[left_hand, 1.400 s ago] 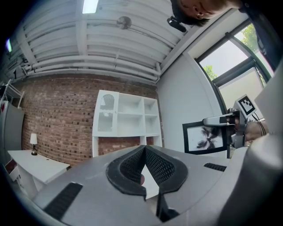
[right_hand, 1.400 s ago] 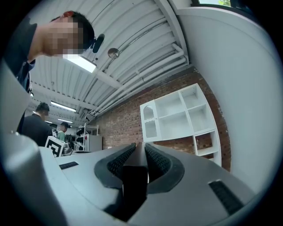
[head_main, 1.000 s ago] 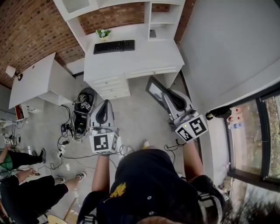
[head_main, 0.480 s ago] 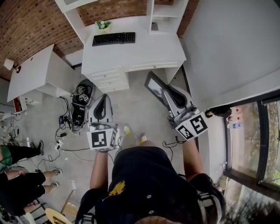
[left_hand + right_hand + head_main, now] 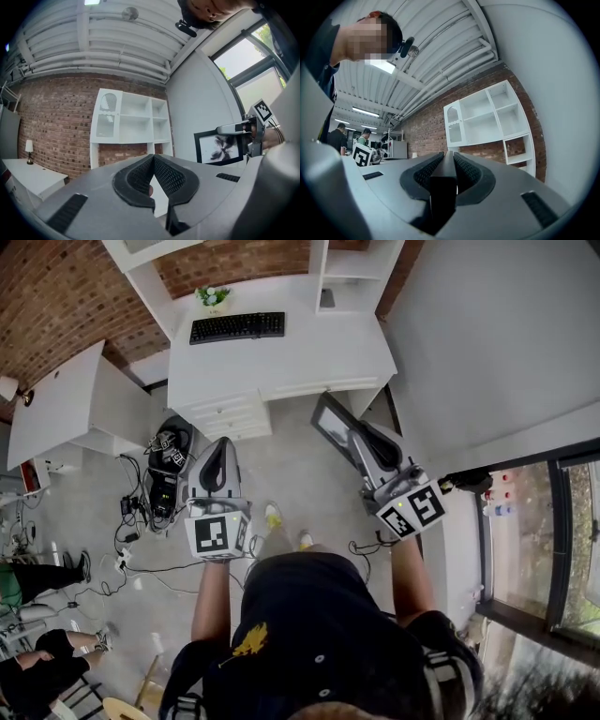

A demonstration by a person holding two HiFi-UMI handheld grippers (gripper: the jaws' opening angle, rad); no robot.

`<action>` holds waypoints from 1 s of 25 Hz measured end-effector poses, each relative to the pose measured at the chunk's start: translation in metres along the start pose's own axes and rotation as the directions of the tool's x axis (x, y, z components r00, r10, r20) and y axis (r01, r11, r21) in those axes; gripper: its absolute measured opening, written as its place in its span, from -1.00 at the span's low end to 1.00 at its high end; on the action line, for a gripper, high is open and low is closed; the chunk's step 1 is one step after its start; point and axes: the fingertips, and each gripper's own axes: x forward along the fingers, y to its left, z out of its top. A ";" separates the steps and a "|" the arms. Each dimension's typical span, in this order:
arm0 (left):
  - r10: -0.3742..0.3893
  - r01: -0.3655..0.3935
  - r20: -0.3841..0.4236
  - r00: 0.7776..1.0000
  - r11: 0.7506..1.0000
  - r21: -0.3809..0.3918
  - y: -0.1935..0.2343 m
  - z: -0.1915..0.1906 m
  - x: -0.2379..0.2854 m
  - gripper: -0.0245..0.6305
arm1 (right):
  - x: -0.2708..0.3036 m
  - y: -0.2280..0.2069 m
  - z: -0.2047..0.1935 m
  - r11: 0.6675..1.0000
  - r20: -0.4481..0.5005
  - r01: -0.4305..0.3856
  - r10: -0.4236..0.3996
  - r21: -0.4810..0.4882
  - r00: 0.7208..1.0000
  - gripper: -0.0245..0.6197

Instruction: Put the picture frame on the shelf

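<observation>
No legible words, numbers or brand marks anywhere. Black-and-white coded squares only, no letters, on cubes (image 5: 214, 536) (image 5: 417, 512) of left gripper (image 5: 221, 444) and right gripper (image 5: 360, 439). Keyboard (image 5: 236, 328) on counter (image 5: 309, 357): key legends too small to read.

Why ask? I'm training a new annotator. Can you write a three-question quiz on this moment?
1. Which gripper grips the picture frame?
2. True or false: the left gripper has nothing between its jaws.
3. What lies on the white desk? A: a laptop. B: a black keyboard. C: a mug.

Key: 1, the right gripper; 2, true; 3, B.
</observation>
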 end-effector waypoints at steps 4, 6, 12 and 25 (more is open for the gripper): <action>-0.002 0.002 0.011 1.000 1.000 -0.009 0.023 0.001 0.021 -0.87 | 0.028 -0.004 0.003 1.000 -0.002 0.003 -0.003 -0.008 1.000 -0.71; 0.002 -0.001 0.020 1.000 1.000 -0.013 0.034 0.004 0.031 -0.87 | 0.042 -0.004 0.008 1.000 0.005 -0.001 0.001 -0.020 1.000 -0.71; 0.003 -0.002 0.042 0.999 1.000 -0.017 0.061 0.013 0.049 -0.87 | 0.075 -0.005 0.016 0.999 0.021 -0.003 0.004 -0.035 1.000 -0.71; -0.027 0.027 0.039 0.999 1.000 0.004 0.132 0.014 0.071 -0.87 | 0.142 0.014 0.009 0.999 0.018 0.006 -0.005 -0.035 1.000 -0.71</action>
